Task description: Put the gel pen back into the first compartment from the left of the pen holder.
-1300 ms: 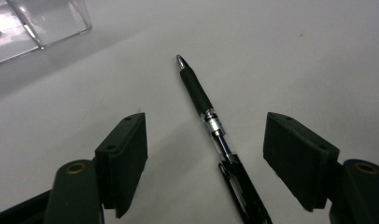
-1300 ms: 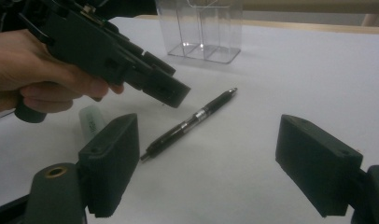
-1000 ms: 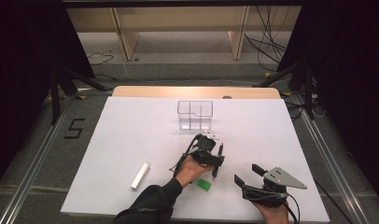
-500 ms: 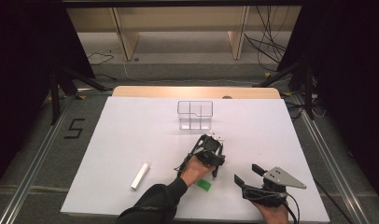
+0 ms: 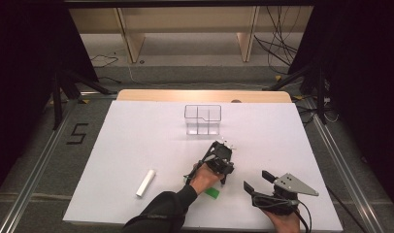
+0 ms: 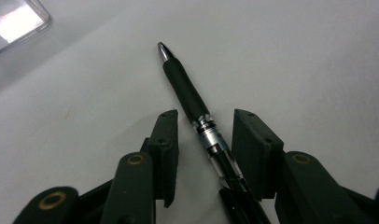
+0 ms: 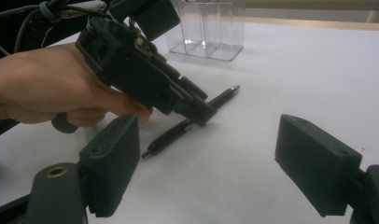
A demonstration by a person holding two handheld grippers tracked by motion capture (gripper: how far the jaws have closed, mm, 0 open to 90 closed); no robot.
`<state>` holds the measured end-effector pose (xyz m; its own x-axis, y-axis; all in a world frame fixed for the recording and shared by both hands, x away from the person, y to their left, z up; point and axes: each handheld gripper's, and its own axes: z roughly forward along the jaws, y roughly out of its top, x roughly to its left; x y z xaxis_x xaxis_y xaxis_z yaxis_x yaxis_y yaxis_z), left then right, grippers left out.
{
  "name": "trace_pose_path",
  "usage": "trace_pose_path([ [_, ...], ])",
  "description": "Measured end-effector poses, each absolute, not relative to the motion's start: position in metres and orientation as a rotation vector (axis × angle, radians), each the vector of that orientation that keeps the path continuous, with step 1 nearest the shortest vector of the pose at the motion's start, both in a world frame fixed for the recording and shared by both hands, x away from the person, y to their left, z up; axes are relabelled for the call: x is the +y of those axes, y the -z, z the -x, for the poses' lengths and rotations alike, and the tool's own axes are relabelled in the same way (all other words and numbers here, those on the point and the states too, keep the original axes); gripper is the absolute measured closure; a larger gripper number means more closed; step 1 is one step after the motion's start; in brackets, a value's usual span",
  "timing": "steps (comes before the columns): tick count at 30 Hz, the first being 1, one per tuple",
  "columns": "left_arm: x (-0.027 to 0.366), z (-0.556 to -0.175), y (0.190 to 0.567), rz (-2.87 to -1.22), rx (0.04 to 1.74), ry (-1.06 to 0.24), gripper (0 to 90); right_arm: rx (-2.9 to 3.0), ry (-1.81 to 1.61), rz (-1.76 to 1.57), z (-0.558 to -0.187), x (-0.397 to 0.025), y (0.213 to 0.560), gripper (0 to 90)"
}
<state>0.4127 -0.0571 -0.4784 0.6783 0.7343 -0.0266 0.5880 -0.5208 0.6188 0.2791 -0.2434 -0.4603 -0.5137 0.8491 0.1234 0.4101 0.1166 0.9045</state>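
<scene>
1. My left tongs [image 6: 204,140] are down over a slim black plastic pen with a chrome tip and a chrome band [image 6: 197,116]. The pen lies flat on the white table [image 5: 137,141], near its right side, on the near side of the clear plastic three-compartment organizer box [image 5: 202,119].
2. The left jaws stand spread, one on each side of the barrel, with a gap showing on both sides; they are not clamped on it.
3. My right tongs [image 7: 225,158] are wide open and carry nothing; they hover low at the near right, looking toward the pen [image 7: 192,121].
4. I judge the pen light and stiff, so it needs only a modest squeeze. The round, smooth barrel may roll or twist between flat pads.
5. The rubbery black grip section ahead of the chrome band looks like the least slippery part. I would close just behind it, near the middle, so the pen hangs balanced rather than tipping.
6. The chrome band and the glossy rear barrel look slick; I would avoid pinching there alone.
</scene>
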Motion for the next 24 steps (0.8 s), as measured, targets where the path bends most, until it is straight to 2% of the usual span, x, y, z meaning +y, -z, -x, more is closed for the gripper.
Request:
trace_pose_path([
  [9, -0.0584, -0.4106, 0.4789, -2.288, 1.000, -0.329, 69.0, 1.976, -1.373, -1.221, -0.2794, -0.2441, 0.4599, 23.3],
  [20, -0.0522, -0.4187, 0.4777, -2.290, 1.009, -0.269, 78.2, 1.979, -1.379, -1.220, -0.2800, -0.2441, 0.4599, 23.5],
  [24, -0.0516, -0.4202, 0.4772, -2.295, 1.006, -0.253, 78.7, 1.976, -1.382, -1.220, -0.2802, -0.2440, 0.4598, 23.5],
])
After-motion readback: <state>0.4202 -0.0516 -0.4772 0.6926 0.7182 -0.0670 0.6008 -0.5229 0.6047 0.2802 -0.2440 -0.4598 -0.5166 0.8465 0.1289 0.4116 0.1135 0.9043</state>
